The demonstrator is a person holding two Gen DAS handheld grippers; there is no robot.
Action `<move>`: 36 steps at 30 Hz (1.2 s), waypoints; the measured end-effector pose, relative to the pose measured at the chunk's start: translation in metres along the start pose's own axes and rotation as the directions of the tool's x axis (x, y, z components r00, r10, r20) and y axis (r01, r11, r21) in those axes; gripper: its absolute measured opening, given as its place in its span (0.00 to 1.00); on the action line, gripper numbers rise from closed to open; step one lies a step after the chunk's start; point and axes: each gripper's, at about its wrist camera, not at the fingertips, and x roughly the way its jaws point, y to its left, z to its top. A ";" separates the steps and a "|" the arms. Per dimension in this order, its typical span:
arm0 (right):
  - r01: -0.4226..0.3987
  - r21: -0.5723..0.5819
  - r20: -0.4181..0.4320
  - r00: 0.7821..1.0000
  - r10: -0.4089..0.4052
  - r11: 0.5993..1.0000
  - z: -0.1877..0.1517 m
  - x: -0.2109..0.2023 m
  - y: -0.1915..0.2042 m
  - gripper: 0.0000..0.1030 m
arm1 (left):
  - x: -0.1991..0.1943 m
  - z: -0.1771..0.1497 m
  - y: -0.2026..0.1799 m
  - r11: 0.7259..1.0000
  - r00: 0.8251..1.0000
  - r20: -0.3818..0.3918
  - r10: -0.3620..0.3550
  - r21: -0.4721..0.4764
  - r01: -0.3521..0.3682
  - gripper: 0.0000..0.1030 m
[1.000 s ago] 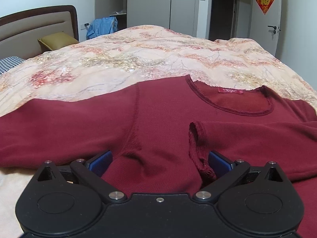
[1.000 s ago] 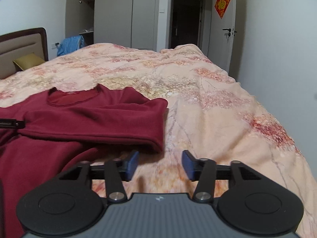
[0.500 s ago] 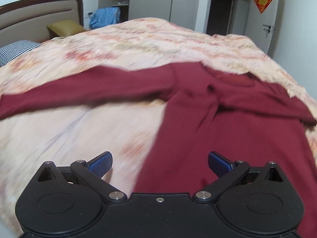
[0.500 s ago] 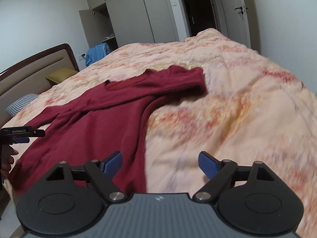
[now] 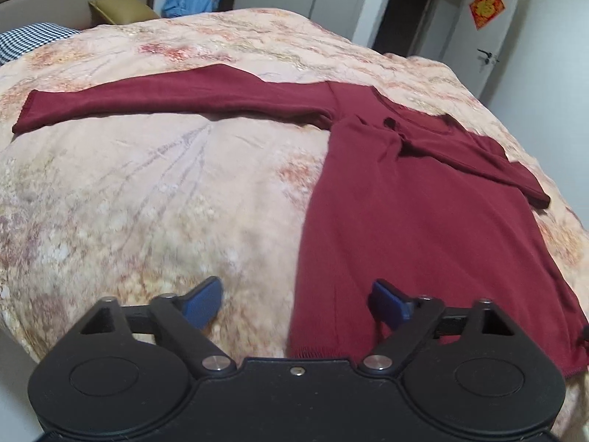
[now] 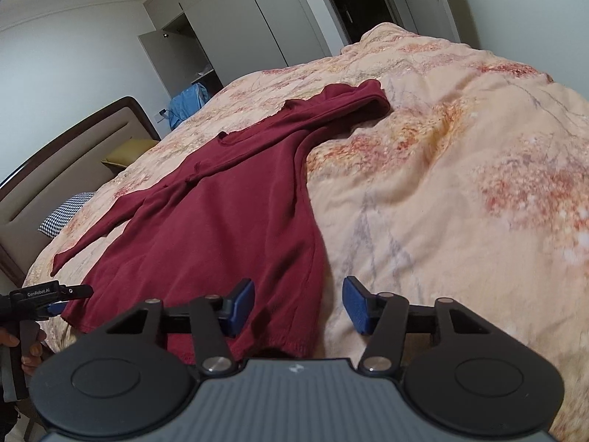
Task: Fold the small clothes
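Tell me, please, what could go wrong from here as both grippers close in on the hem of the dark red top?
1. The left gripper straddles only the hem's left corner of the red top, and its jaws have just been closing; it may pinch one layer or the quilt.
2. The right gripper, also closing, faces the same risk at the right corner.
3. One sleeve lies stretched out, the other is folded over; lifting could undo it.

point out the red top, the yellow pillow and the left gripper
red top (image 5: 423,221), left wrist view, on the flat body panel
yellow pillow (image 5: 119,9), left wrist view, on its top face by the headboard
left gripper (image 5: 294,302), left wrist view, midway between its blue fingertips
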 end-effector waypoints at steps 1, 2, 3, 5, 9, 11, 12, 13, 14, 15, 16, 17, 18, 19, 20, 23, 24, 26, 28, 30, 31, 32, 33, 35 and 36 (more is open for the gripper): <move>0.001 0.003 -0.004 1.000 -0.001 1.000 -0.002 0.000 0.001 0.47 | -0.001 0.000 -0.001 1.000 1.000 -0.007 0.000 -0.004 0.000 0.77; 0.001 0.005 -0.009 1.000 -0.001 1.000 -0.004 0.000 0.001 0.43 | -0.002 0.000 -0.001 1.000 1.000 -0.013 -0.001 -0.009 0.001 0.73; 0.000 0.007 -0.013 1.000 0.000 1.000 -0.005 0.001 0.002 0.34 | -0.004 0.000 -0.001 1.000 1.000 -0.018 -0.005 -0.015 0.005 0.69; -0.009 0.013 -0.018 1.000 0.010 1.000 -0.007 0.001 0.003 0.23 | -0.008 0.001 -0.003 1.000 1.000 -0.025 -0.015 -0.020 0.014 0.52; -0.012 -0.004 -0.012 1.000 0.012 1.000 -0.009 0.000 0.007 0.13 | -0.016 0.003 -0.012 0.998 0.998 -0.046 -0.053 -0.016 0.053 0.15; -0.013 -0.008 0.001 1.000 0.013 1.000 -0.008 -0.004 0.008 0.11 | -0.021 0.005 -0.020 0.999 0.998 -0.043 -0.043 -0.001 0.043 0.06; -0.015 -0.009 0.009 1.000 0.015 1.000 -0.007 -0.007 0.010 0.10 | -0.024 0.005 -0.024 0.999 0.999 -0.033 -0.037 0.013 0.037 0.06; -0.019 -0.009 0.017 1.000 0.020 1.000 -0.005 -0.011 0.010 0.10 | -0.029 0.005 -0.027 0.999 0.999 -0.019 -0.042 0.021 0.043 0.05; -0.028 -0.008 0.025 0.999 0.028 1.000 -0.004 -0.015 0.011 0.09 | -0.035 0.006 -0.028 0.998 0.999 -0.008 -0.051 0.023 0.051 0.05; -0.037 -0.006 0.035 0.999 0.037 0.999 -0.001 -0.021 0.011 0.09 | -0.042 0.007 -0.029 0.998 0.998 0.002 -0.059 0.023 0.059 0.05; -0.042 -0.007 0.045 0.998 0.042 0.999 0.001 -0.027 0.011 0.08 | -0.050 0.007 -0.029 0.997 0.998 0.013 -0.068 0.020 0.068 0.04; -0.047 -0.012 0.052 0.998 0.048 0.999 0.003 -0.034 0.012 0.08 | -0.059 0.007 -0.028 0.997 0.997 0.023 -0.078 0.013 0.078 0.04; -0.054 -0.018 0.060 0.997 0.055 0.998 0.006 -0.042 0.012 0.08 | -0.067 0.006 -0.028 0.996 0.995 0.030 -0.091 0.005 0.091 0.04; -0.056 -0.026 0.066 0.996 0.058 0.998 0.007 -0.049 0.014 0.07 | -0.074 0.004 -0.027 0.995 0.994 0.036 -0.100 -0.001 0.100 0.04; -0.052 -0.038 0.067 0.996 0.054 0.998 0.009 -0.056 0.016 0.07 | -0.081 0.002 -0.027 0.995 0.994 0.040 -0.103 -0.006 0.103 0.04; -0.024 -0.065 0.052 0.998 0.027 0.998 0.009 -0.073 0.021 0.07 | -0.091 -0.013 -0.026 0.994 0.994 0.018 -0.108 -0.024 0.108 0.04; -0.014 -0.069 0.043 0.999 0.017 0.998 0.007 -0.075 0.021 0.07 | -0.090 -0.021 -0.025 0.993 0.994 0.004 -0.108 -0.039 0.108 0.04; 0.015 -0.081 0.018 1.000 -0.013 0.997 0.000 -0.077 0.020 0.07 | -0.082 -0.036 -0.021 0.993 0.995 -0.026 -0.101 -0.062 0.099 0.04; 0.036 -0.075 -0.021 0.999 -0.038 0.997 -0.008 -0.072 0.012 0.07 | -0.070 -0.047 -0.017 0.992 0.994 -0.052 -0.094 -0.090 0.089 0.04; 0.048 -0.056 -0.054 0.997 -0.051 0.997 -0.017 -0.064 0.005 0.08 | -0.063 -0.053 -0.011 0.990 0.994 -0.056 -0.095 -0.111 0.088 0.05; 0.050 -0.053 -0.063 0.997 -0.053 0.997 -0.019 -0.060 0.004 0.08 | -0.060 -0.053 -0.011 0.990 0.994 -0.058 -0.097 -0.111 0.090 0.06; 0.051 -0.055 -0.069 0.996 -0.055 0.997 -0.020 -0.058 0.004 0.08 | -0.059 -0.053 -0.010 0.990 0.993 -0.057 -0.099 -0.112 0.092 0.09; 0.052 -0.060 -0.073 0.996 -0.056 0.997 -0.021 -0.056 0.004 0.09 | -0.059 -0.053 -0.010 0.989 0.994 -0.056 -0.098 -0.113 0.091 0.11; 0.058 -0.077 -0.073 0.995 -0.064 0.995 -0.021 -0.054 0.005 0.11 | -0.057 -0.051 -0.008 0.990 0.994 -0.062 -0.090 -0.113 0.082 0.22; 0.061 -0.084 -0.074 0.995 -0.067 0.995 -0.021 -0.054 0.005 0.16 | -0.056 -0.051 -0.006 0.990 0.994 -0.064 -0.085 -0.118 0.077 0.24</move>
